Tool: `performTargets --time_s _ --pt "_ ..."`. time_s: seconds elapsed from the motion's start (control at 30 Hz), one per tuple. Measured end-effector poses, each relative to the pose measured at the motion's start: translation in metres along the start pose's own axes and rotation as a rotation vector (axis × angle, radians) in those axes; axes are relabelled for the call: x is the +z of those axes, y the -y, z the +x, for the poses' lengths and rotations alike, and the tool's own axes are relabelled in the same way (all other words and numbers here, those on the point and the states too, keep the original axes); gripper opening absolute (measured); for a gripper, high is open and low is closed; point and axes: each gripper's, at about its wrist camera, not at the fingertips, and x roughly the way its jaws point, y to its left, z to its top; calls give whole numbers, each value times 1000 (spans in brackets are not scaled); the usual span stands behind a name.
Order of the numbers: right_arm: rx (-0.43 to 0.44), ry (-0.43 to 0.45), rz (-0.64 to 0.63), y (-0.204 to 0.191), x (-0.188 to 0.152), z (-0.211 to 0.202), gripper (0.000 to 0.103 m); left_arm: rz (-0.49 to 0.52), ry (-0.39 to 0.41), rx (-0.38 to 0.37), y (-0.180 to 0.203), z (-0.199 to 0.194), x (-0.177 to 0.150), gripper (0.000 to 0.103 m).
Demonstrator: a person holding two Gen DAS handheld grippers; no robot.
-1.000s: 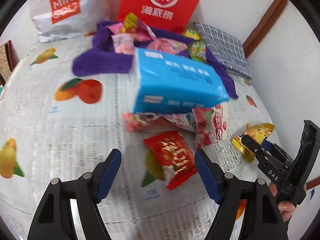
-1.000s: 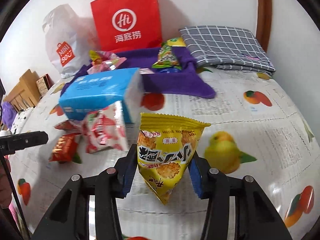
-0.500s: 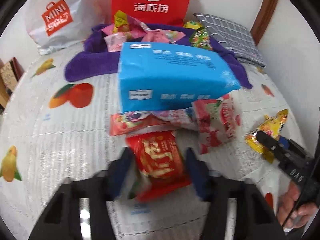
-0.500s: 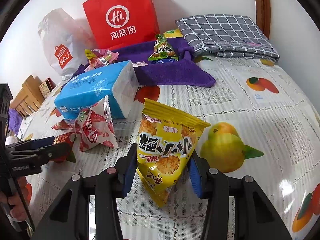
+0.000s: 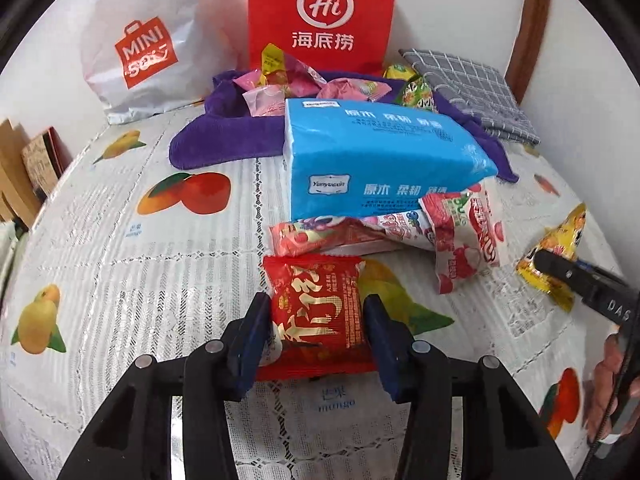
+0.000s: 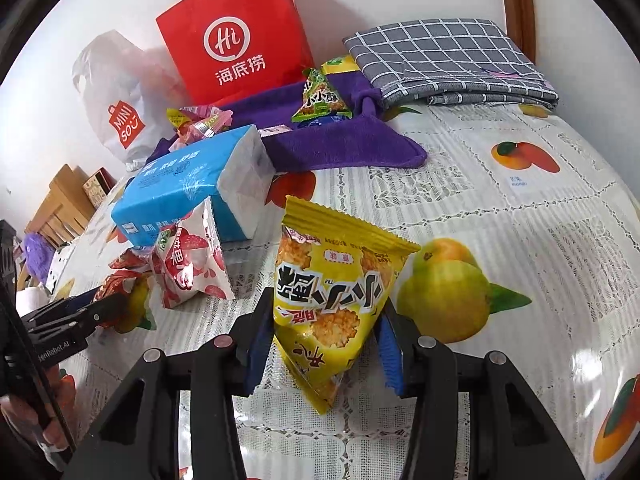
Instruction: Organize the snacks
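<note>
My left gripper [image 5: 318, 316] is shut on a red snack packet [image 5: 320, 312] lying on the fruit-print tablecloth [image 5: 120, 280]. My right gripper [image 6: 324, 324] is shut on a yellow triangular snack bag [image 6: 332, 292] and holds it upright above the cloth; the bag also shows in the left wrist view [image 5: 560, 252]. A purple towel [image 6: 340, 144] at the back holds pink sweets [image 5: 280, 80] and a green snack bag [image 6: 320, 100]. A red-and-white strawberry packet [image 5: 464, 240] and a long pink packet [image 5: 320, 234] lie beside the blue tissue pack [image 5: 380, 160].
A red paper bag [image 5: 320, 12] and a white Miniso bag [image 5: 148, 44] stand against the back wall. A folded grey checked cloth [image 6: 448, 60] lies at the back right. Wooden furniture [image 6: 64, 204] stands past the table's left edge.
My left gripper moved forward and closed on the red packet; one second ago it was open behind it. My right gripper kept the yellow bag and shifted slightly.
</note>
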Motion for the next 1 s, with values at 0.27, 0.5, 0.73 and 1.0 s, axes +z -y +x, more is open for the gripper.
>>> performTargets --time_s 0.27,0.5,0.73,1.0 --pt "26 -3 29 5 1 -1 47 -14 -2 -15 -3 -1 2 46" --pt "-62 -18 -60 -12 0 1 46 -6 -3 -4 1 -1 -1 45" --pt "-89 -27 -97 -17 -2 3 49 -17 1 -16 -2 -1 0 45" --pt "-92 -20 -81 -14 -1 3 44 -60 10 -63 -11 -2 0 43"
